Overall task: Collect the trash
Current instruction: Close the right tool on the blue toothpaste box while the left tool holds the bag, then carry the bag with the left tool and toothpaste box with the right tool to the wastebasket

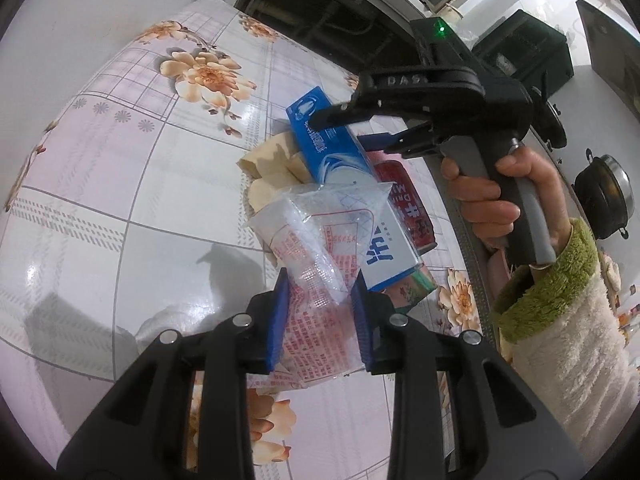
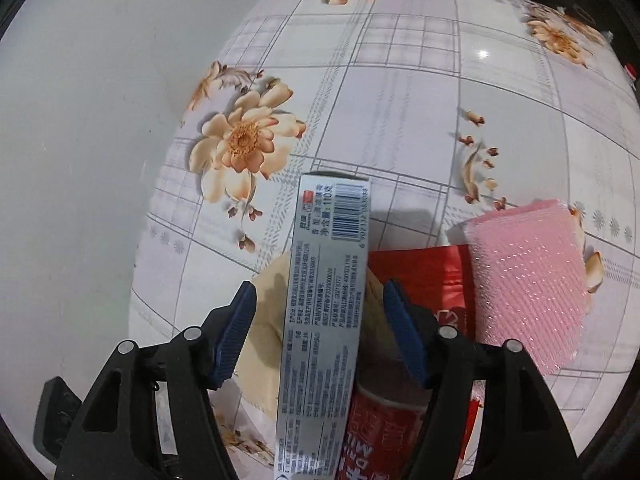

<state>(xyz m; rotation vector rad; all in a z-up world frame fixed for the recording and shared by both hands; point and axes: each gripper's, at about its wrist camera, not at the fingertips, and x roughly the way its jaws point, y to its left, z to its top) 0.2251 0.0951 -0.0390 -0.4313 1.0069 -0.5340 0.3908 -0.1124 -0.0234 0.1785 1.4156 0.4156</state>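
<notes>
Left claw (image 1: 320, 320) pinches plastic bag (image 1: 316, 248); right view adds pink sponge (image 2: 528, 280).

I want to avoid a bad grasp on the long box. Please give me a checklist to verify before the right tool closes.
1. Long blue and silver cardboard box lies between the pads of the right tool: ok.
2. Right pads touch the box: not ok, gaps on both sides.
3. Left tool grips the clear printed plastic bag: ok.
4. Box is free of other trash: not ok, it rests on the beige crumpled paper and red drink can.
5. Pink mesh sponge is outside the grasp: ok.
6. Box is empty: cannot tell.
</notes>
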